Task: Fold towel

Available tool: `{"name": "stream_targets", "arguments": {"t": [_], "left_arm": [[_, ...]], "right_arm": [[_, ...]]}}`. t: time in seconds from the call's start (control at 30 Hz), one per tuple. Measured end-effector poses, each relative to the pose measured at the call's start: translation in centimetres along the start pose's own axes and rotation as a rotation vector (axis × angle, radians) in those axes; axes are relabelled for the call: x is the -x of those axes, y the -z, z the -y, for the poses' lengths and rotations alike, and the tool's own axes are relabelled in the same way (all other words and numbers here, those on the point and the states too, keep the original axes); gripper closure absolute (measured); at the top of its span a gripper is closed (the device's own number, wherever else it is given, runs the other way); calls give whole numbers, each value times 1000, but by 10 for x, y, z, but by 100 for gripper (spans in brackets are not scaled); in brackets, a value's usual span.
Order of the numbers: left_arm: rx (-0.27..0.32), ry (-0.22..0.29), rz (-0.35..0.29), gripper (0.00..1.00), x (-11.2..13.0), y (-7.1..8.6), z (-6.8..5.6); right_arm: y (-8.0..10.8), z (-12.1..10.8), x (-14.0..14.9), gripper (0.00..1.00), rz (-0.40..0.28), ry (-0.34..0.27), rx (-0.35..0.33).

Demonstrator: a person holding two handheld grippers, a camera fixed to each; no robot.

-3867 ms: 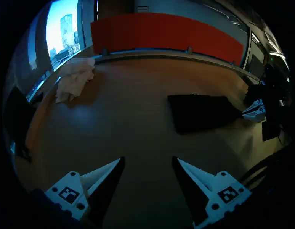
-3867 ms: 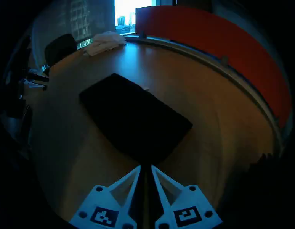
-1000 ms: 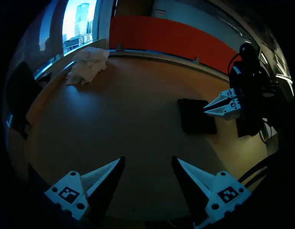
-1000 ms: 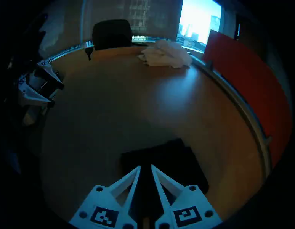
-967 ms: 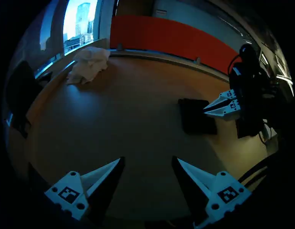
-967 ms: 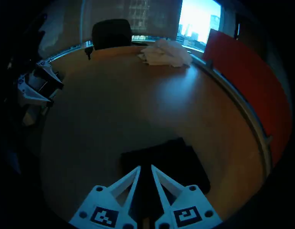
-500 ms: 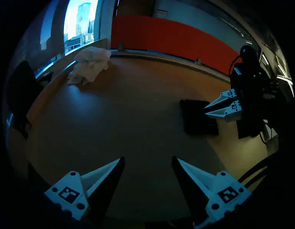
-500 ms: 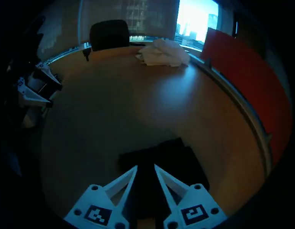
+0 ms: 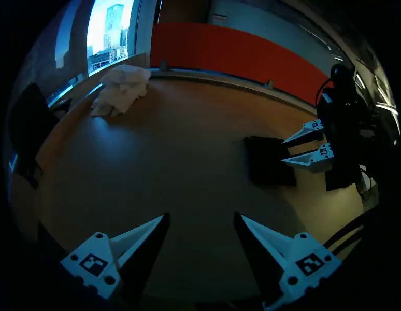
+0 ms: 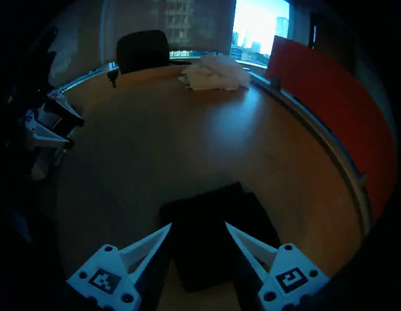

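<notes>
- The pale crumpled cloth heap point(image 9: 120, 90) sits at the far left edge of the wooden table point(image 9: 164, 145), well apart from the work.
- The left gripper point(image 9: 200, 216) hangs over bare tabletop, spread wide and empty, as before.
- The dark towel point(image 9: 265, 160) lies flat as a compact folded rectangle, over to the right.
- The right gripper point(image 9: 284, 153), pinched narrow half a second ago, now stands wide at the towel's edge and holds nothing. The fold looks released, and is likely finished.

The folded towel point(image 10: 213, 243) lies on the table point(image 10: 164, 150), right in front of the right gripper point(image 10: 198, 225). The left gripper point(image 10: 77, 132) is well apart, off to the left. A pile of cloth point(image 10: 216, 72) lies at the far end. 1 chair point(image 10: 142, 51) stands behind the table.
</notes>
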State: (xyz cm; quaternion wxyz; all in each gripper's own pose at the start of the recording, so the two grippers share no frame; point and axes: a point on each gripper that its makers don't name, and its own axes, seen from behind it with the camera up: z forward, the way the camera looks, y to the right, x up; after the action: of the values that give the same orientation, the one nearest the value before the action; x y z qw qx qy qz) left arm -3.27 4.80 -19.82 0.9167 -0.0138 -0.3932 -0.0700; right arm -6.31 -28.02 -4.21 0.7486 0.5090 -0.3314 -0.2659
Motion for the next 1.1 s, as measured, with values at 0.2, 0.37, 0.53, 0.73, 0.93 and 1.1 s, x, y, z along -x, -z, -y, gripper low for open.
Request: {"name": "stream_targets", "arguments": {"t": [0.2, 0.37, 0.53, 0.73, 0.93, 1.1], "left_arm": [[0, -6, -4, 9, -2, 0, -1], [3, -9, -3, 9, -2, 0, -3], [6, -16, -2, 10, -1, -1, -6], [9, -21, 1, 9, 0, -1, -8], [10, -21, 1, 10, 1, 0, -9], [10, -23, 2, 10, 2, 0, -10]], "right_arm": [[4, 3, 19, 40, 15, -36, 12], [10, 4, 35, 40, 29, -67, 23], [17, 4, 50, 40, 43, -89, 38], [22, 4, 65, 40, 57, -111, 55], [23, 8, 82, 40, 78, -128, 60], [21, 13, 95, 40, 99, -139, 63]]}}
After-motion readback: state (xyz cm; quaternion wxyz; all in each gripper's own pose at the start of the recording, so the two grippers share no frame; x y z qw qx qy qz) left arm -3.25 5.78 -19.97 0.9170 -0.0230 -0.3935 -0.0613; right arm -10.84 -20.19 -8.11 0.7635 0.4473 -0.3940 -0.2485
